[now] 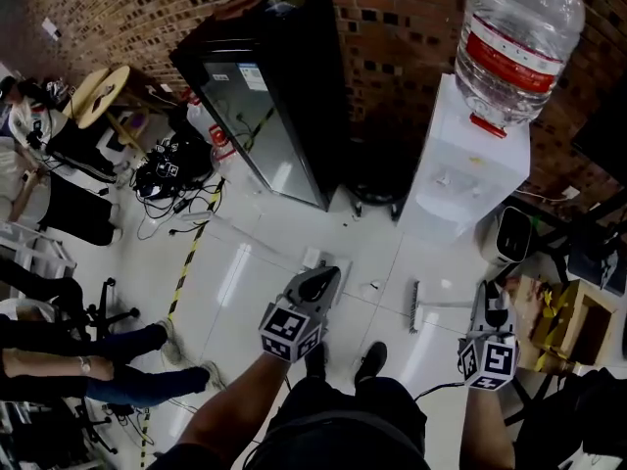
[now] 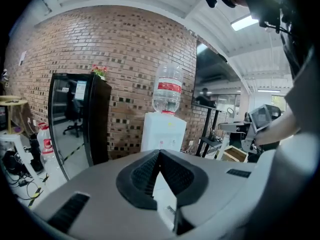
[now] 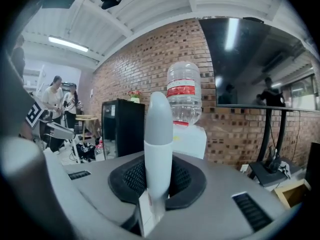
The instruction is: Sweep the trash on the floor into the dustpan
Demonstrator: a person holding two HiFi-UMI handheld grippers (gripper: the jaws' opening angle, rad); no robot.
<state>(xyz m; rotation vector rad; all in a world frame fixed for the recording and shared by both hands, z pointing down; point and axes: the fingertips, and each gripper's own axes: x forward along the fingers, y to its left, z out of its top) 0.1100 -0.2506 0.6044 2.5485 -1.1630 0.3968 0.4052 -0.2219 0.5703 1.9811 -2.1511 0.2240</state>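
Observation:
In the head view I stand on a white tiled floor point(image 1: 255, 262). My left gripper point(image 1: 328, 274) points forward and is shut on a thin white handle point(image 2: 163, 194). A white bit of the dustpan point(image 1: 319, 258) shows just beyond its jaws. My right gripper point(image 1: 487, 297) is shut on the grey-white broom handle point(image 3: 158, 134), which stands upright between the jaws point(image 3: 159, 179). The broom handle point(image 1: 447, 305) runs left to the broom head point(image 1: 415, 307) on the floor. A small scrap of trash point(image 1: 373, 285) lies between dustpan and broom, and another scrap point(image 1: 345, 222) lies nearer the wall.
A black glass-door cabinet point(image 1: 279, 96) and a white water dispenser point(image 1: 470, 164) with its bottle point(image 1: 514, 37) stand against the brick wall ahead. Cables point(image 1: 171, 179) and seated people's legs point(image 1: 127, 360) are at the left. A small bin point(image 1: 509, 235) and a wooden crate point(image 1: 558, 316) sit at the right.

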